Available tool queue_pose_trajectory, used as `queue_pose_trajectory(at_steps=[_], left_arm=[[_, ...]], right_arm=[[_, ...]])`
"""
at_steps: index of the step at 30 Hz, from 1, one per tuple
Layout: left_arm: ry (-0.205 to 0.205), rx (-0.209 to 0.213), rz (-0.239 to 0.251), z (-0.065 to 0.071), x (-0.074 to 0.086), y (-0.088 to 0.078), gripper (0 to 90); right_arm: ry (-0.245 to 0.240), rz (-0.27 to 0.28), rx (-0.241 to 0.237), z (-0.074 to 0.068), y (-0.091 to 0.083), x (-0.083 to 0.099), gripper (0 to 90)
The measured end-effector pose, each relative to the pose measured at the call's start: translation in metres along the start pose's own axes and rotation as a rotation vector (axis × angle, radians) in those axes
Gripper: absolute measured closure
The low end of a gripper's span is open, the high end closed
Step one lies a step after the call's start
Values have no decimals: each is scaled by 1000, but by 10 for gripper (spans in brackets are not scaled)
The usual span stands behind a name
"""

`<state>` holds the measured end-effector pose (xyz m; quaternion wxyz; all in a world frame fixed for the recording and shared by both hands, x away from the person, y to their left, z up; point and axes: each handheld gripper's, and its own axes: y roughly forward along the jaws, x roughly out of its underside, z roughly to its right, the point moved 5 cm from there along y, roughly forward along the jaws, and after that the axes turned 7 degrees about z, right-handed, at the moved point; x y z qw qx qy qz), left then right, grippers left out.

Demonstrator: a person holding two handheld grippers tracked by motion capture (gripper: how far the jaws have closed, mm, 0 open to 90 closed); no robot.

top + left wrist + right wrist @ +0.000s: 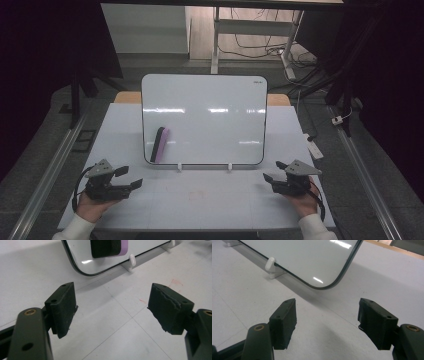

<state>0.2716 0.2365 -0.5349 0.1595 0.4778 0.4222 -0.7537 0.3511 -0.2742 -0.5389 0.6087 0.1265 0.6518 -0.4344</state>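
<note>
At nine o'clock on the white table (200, 200) we list the left gripper (131, 178), held in a hand (90, 205) near the front edge. Its jaws stand wide apart with nothing between them; in the left gripper view the pads (62, 307) frame only bare tabletop.

Toward eleven o'clock from that gripper we list the eraser (160, 144), black felt on a purple back, clinging to the lower left corner of the whiteboard (210, 100). It is apart from both grippers and nearer the left one.

At twelve o'clock we list the whiteboard itself, propped on two small white clips (179, 167) and leaning back. Its face looks clean, with no marks that we can make out.

At three o'clock we list the right gripper (272, 171), held in the other hand (302, 202). Its jaws also stand apart and empty, pointing toward the board's lower right corner (322, 287).

Progress, as we judge it: the board appears wiped and the eraser parked on it, both claws free and lying low, so little or nothing seems left.
</note>
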Motion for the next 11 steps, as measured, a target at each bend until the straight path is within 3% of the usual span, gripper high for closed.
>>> queue_pose_trajectory(at_steps=[11], left_arm=[[-5,-5,-2,-2,0,1,227]], right_arm=[[-18,18,-2,-2,0,-3,300]])
